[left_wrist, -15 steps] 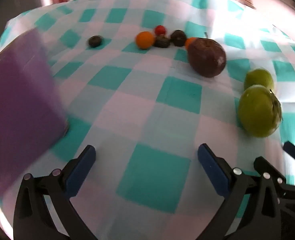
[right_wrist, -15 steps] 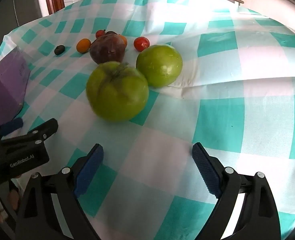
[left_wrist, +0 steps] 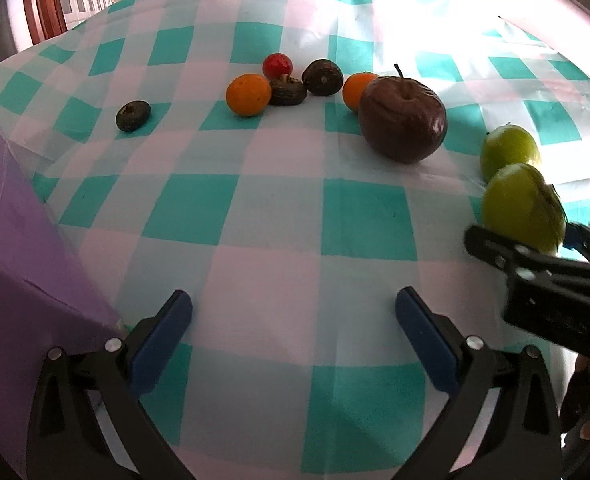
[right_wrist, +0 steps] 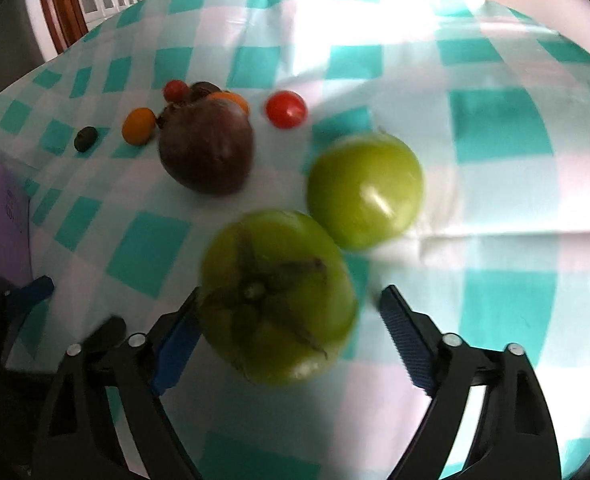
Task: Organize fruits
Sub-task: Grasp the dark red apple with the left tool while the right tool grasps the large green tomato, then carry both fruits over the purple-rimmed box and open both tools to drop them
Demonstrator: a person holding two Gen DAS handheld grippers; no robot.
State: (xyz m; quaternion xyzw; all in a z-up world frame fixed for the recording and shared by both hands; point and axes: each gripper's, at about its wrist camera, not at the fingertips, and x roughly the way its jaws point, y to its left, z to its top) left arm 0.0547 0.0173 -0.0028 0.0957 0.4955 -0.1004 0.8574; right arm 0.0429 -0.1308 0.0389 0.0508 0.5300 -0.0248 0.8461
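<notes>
Fruits lie on a teal-and-white checked cloth. My right gripper is open, its jaws on either side of a green tomato with a dark calyx; the left pad is close to it, the right one stands apart. A second green tomato lies just behind. A dark red apple sits mid-table, with small oranges, a red cherry tomato and dark fruits beyond. My left gripper is open and empty over bare cloth.
A purple box stands at the left, close to my left gripper's left finger. A lone dark fruit lies far left. Another red cherry tomato lies behind the green tomatoes. The right gripper's body shows at the left wrist view's right edge.
My right gripper has moved forward and now straddles the near green tomato. My left gripper has swung so the purple box sits further left and the fruits appear closer.
</notes>
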